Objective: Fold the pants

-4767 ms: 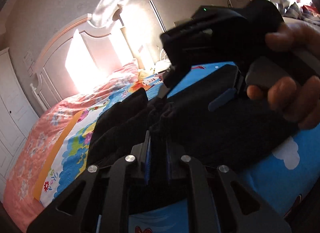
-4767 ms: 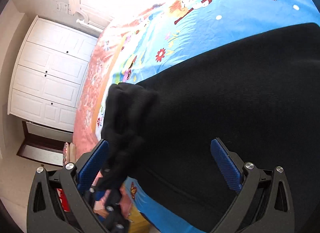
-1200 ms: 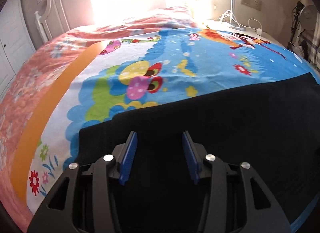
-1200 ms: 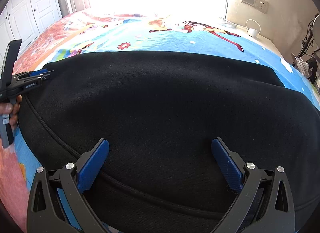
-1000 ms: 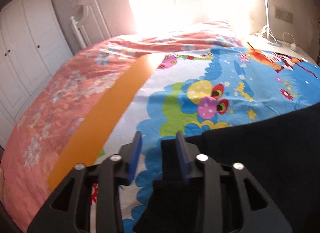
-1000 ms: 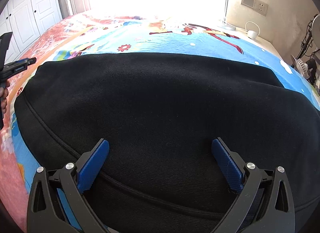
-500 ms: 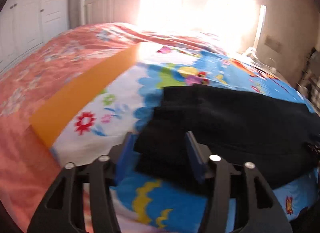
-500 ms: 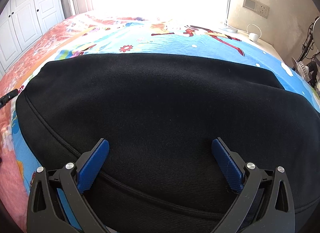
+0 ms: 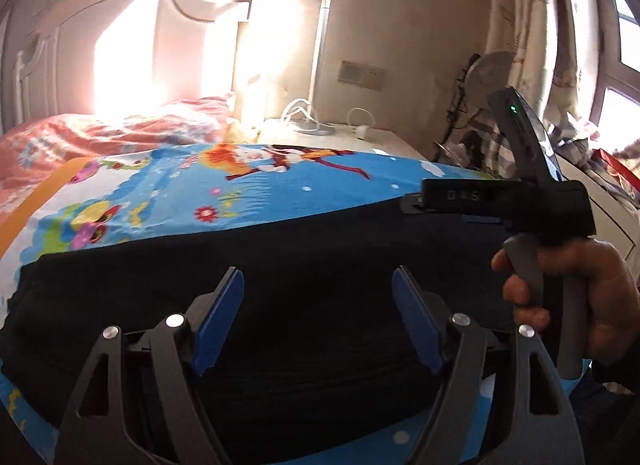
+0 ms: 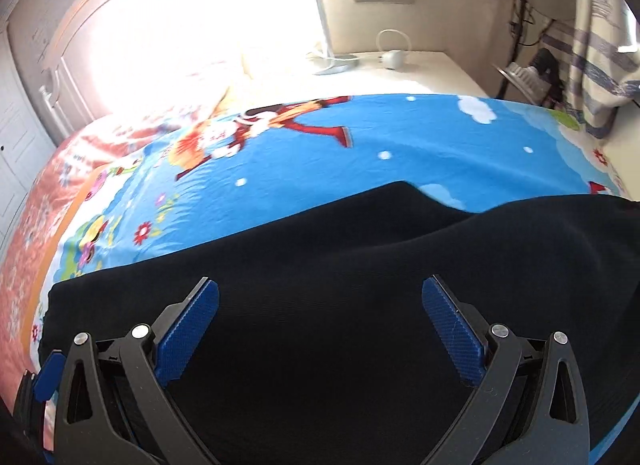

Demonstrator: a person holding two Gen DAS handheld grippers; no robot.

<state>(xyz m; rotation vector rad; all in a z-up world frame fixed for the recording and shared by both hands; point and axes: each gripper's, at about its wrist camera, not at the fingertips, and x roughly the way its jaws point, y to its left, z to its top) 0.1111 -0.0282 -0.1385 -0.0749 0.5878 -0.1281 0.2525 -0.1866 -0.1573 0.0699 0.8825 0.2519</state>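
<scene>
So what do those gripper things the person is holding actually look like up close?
Each is a black plastic frame with triangular cutouts and silver screws, ending in two fingers faced with ribbed blue pads: left gripper, right gripper. Seen from the left wrist camera, the right gripper has a grey trigger handle in a bare hand, pale lettering on its body and a small green light. No cables show.

The bed (image 9: 280,193) carries a blue cartoon-print sheet (image 10: 400,145), with an orange band (image 9: 24,205) along its left edge and a pink floral quilt (image 9: 100,133) at the far left. Black pants (image 10: 320,305) lie flat directly on the sheet, spread across the near part from left to right. Their far edge runs roughly straight, with a raised fold toward the right.
</scene>
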